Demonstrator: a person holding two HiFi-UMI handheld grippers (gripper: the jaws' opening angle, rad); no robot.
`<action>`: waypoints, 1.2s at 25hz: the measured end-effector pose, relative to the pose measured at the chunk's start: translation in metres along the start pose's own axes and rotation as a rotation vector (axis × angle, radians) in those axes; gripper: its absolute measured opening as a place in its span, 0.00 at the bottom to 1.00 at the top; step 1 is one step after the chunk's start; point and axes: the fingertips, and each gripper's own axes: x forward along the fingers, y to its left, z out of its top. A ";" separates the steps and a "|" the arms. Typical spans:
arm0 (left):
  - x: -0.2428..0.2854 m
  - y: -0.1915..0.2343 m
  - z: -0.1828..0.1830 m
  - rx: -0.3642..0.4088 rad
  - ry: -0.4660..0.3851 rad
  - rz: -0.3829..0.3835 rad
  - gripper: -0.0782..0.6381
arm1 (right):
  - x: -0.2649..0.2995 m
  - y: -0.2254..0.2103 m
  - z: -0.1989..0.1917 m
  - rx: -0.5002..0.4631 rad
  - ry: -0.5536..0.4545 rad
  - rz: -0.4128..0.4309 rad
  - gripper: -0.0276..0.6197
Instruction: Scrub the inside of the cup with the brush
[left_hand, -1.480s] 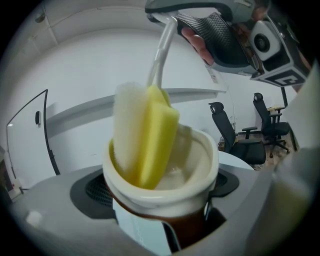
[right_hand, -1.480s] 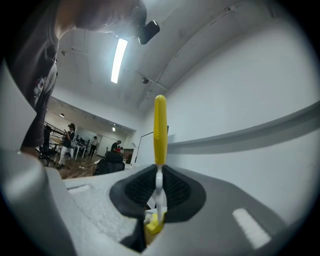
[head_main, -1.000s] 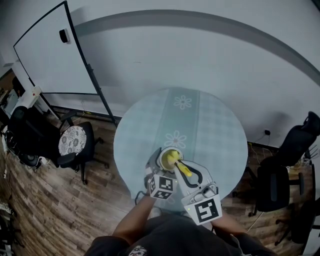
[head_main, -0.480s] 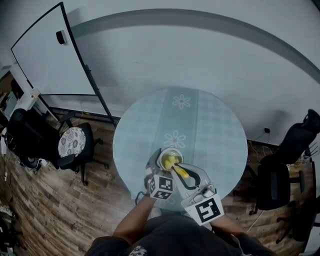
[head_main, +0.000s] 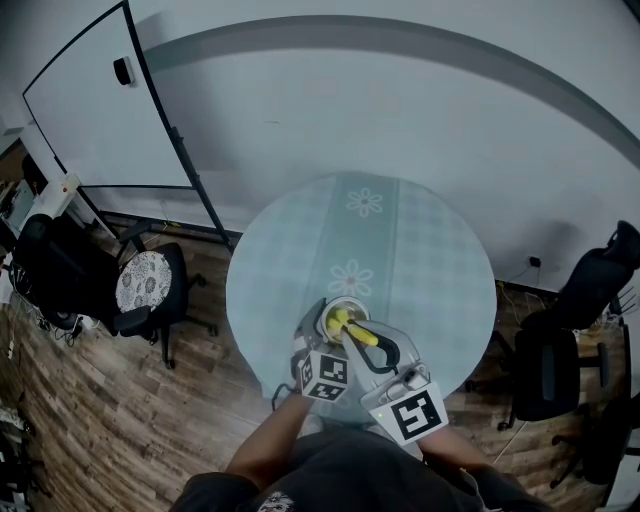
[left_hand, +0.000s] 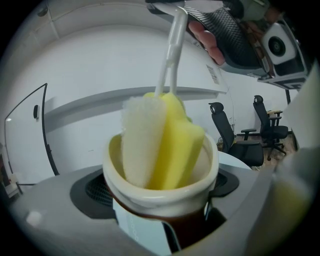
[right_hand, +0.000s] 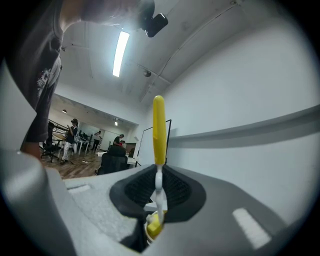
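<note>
Left gripper (left_hand: 161, 220) fingers clamp cup (left_hand: 160, 192), lower centre of head view, at worktop (head_main: 420, 260) edge. Right gripper (right_hand: 159, 200) fingers pinch brush (right_hand: 158, 130); sponge head (left_hand: 165, 145) shifts round inside cup since last second, so scrubbing under way.

Head view steeply down over table (head_main: 420, 250); left/right gripper views v. close on brush (left_hand: 165, 140) (all 3).

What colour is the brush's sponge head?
The sponge head is white and yellow; left gripper view.
</note>
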 end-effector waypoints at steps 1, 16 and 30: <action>0.000 -0.001 -0.001 -0.004 0.001 -0.002 0.87 | -0.001 0.000 0.000 0.000 -0.001 -0.004 0.10; 0.004 -0.021 -0.036 -0.076 0.047 -0.050 0.87 | -0.034 -0.025 0.003 0.045 -0.051 -0.105 0.10; 0.027 -0.047 -0.105 -0.174 0.150 -0.096 0.87 | -0.050 -0.067 -0.027 0.013 -0.039 -0.233 0.10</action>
